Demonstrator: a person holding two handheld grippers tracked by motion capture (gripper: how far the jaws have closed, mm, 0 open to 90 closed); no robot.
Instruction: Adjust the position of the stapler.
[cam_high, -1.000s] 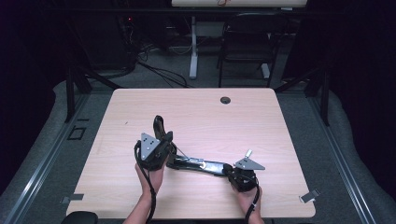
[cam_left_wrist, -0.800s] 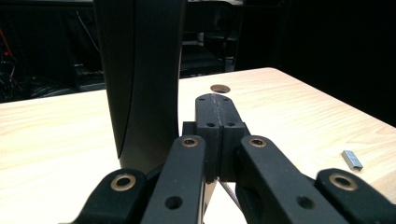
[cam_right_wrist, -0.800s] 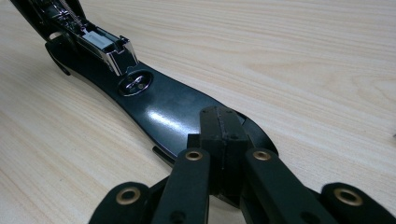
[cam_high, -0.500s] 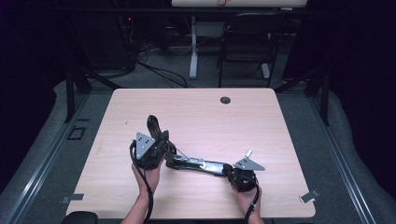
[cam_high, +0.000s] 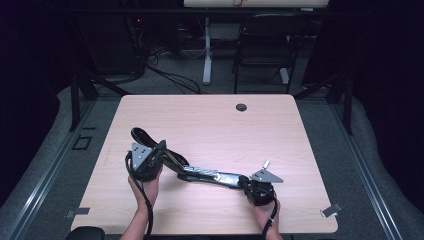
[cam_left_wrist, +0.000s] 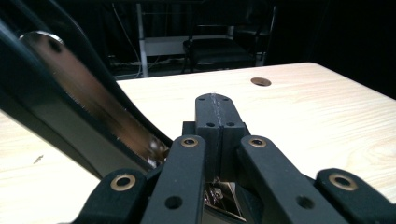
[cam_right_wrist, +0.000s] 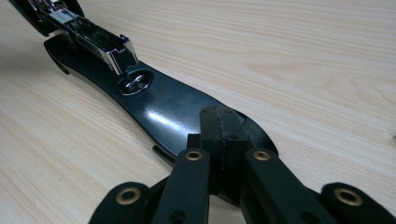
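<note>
A black stapler (cam_high: 212, 176) lies opened out across the near part of the wooden table (cam_high: 210, 120). Its lid (cam_high: 141, 136) curves up at the left, and its metal magazine (cam_high: 200, 171) runs toward the base. My left gripper (cam_high: 159, 150) is at the hinge end with its jaws shut, pads together. In the left gripper view the lid's metal-lined inside (cam_left_wrist: 88, 105) rises just left of that gripper (cam_left_wrist: 215, 114). My right gripper (cam_high: 246, 181) is shut, and its tips lie on the front end of the base (cam_right_wrist: 173, 116). The anvil plate (cam_right_wrist: 134, 83) sits just ahead of that right gripper (cam_right_wrist: 219, 126).
A round cable hole (cam_high: 241, 107) sits near the table's far edge. Desk legs, cables and a chair (cam_high: 265, 50) stand in the dark behind the table. Tape marks (cam_high: 332, 210) lie on the floor at both near corners.
My left hand has moved left and a little nearer with the stapler's hinge end, and the lid has swung left with it. The right gripper and the base have stayed put.
</note>
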